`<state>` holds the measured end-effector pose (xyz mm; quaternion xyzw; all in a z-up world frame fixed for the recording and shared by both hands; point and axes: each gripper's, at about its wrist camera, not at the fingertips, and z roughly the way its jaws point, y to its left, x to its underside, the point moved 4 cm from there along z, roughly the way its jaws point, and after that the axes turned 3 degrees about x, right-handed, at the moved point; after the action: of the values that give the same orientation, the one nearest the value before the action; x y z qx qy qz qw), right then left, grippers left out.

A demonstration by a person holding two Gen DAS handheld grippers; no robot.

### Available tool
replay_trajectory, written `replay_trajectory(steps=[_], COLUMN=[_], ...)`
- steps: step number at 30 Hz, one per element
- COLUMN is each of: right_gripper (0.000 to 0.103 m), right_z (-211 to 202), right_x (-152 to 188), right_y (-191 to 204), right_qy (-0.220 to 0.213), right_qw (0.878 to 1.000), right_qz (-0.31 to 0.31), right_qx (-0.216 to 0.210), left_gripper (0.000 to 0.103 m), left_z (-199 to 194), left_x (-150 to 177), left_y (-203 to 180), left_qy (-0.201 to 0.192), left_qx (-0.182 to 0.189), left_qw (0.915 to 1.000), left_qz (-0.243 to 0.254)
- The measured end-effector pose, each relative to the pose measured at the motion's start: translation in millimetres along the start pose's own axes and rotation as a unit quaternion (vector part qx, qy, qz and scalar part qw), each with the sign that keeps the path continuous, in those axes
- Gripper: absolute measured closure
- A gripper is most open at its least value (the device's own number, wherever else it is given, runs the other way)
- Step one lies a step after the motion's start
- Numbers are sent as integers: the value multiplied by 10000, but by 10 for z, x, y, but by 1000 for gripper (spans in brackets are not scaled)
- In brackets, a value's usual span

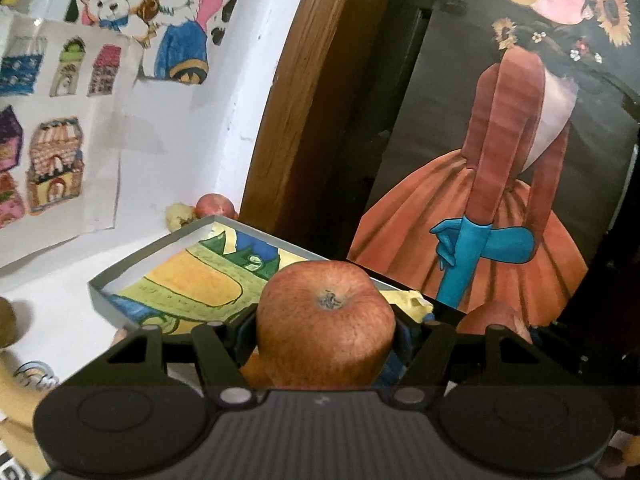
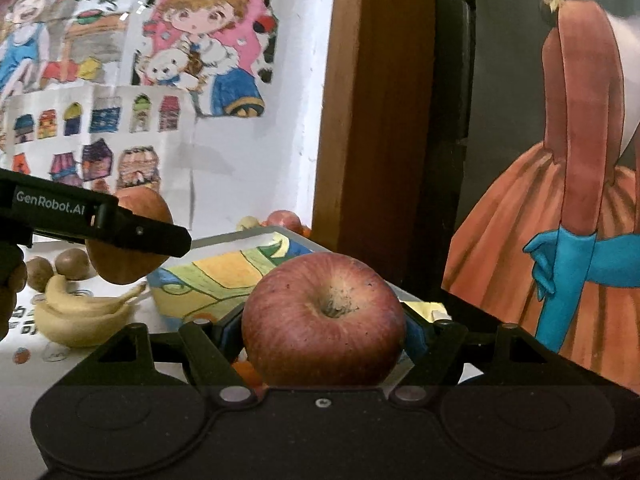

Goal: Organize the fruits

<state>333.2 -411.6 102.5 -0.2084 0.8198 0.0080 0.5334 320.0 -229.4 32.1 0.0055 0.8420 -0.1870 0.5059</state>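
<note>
The left gripper [image 1: 326, 332] pinches an orange-red apple [image 1: 325, 320] between its fingers. The right gripper [image 2: 324, 332] pinches a darker red apple [image 2: 323, 318], above the tray [image 2: 224, 276].

Bananas [image 2: 80, 314] left of tray [image 2: 224, 240] (kiwis [image 2: 72, 264] behind)

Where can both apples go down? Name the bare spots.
The tray floor is bare across its painted middle. White table is free between the tray's left wall and the kiwi. It is crowded by the bananas and behind the tray's far corner, where more fruit sits.
</note>
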Motion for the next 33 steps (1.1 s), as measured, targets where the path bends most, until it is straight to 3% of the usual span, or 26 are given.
replay_trajectory(steps=[12, 20, 33], right_gripper=[26, 26, 26], right_z=[626, 859, 1043], right_x=[176, 231, 338], right_y=[47, 88, 56], right_qy=[306, 450, 644], right_qw=[9994, 9989, 9979], right_qz=[121, 98, 101], right_qx=[-101, -109, -30], left_gripper=[33, 33, 33], left_z=[625, 799, 941], left_x=[81, 96, 139], left_y=[366, 651, 803], left_qy=[205, 285, 437], left_qx=[-324, -645, -696], left_qw=[9990, 9968, 9959], left_qz=[-228, -388, -382])
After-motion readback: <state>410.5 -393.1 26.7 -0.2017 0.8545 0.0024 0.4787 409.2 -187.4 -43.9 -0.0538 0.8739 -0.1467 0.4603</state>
